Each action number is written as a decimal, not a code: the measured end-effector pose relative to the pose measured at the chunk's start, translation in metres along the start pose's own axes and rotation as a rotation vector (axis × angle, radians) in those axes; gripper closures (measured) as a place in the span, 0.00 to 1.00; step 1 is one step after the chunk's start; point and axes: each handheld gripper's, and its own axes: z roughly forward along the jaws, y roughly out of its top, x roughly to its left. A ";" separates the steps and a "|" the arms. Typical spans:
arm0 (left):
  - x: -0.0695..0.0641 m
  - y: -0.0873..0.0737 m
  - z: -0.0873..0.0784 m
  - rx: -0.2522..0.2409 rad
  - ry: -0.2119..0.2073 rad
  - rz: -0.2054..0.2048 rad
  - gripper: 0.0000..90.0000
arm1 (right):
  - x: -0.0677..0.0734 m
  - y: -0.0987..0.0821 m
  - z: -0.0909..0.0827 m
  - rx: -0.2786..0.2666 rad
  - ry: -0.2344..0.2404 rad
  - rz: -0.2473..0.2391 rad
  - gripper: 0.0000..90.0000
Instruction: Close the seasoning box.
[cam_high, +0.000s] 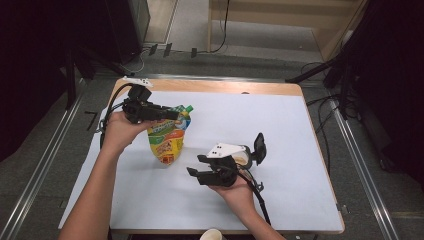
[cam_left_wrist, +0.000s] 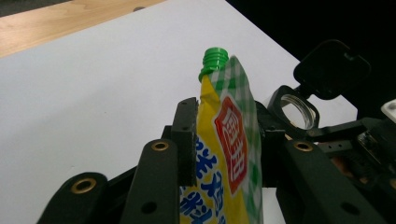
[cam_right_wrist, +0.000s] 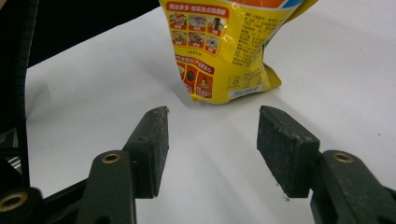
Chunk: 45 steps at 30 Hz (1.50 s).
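Nearest the person's edge of the white table cover (cam_high: 280, 130): right gripper (cam_high: 196, 172), held low in the right hand, jaws set well apart with bare white surface between the pads (cam_right_wrist: 287, 149), gripping nothing. Its jaws point toward the base of the pouch. A grey three-cornered plate rides on top, and a clear round jar with a black flip lid standing open (cam_left_wrist: 299, 105) sits just beside it.

Farther back, left of centre: yellow plastic stand-up pouch with a green threaded spout and red printed labels (cam_high: 167, 137), upright, base on the cover. The left gripper (cam_high: 177, 115) reaches level across its upper part. The pouch's top stands between the jaws, just under the spout; whether the pads press on it I cannot tell.
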 end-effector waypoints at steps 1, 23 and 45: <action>-0.001 0.001 -0.001 -0.001 0.000 -0.001 0.75 | 0.000 0.000 0.000 -0.001 0.001 0.000 0.50; -0.002 0.005 -0.036 -0.049 0.014 -0.080 0.68 | -0.002 0.006 -0.007 0.017 0.010 0.006 0.57; 0.013 -0.005 -0.040 -0.044 0.083 -0.084 0.57 | -0.010 0.024 -0.038 0.023 0.032 0.029 0.72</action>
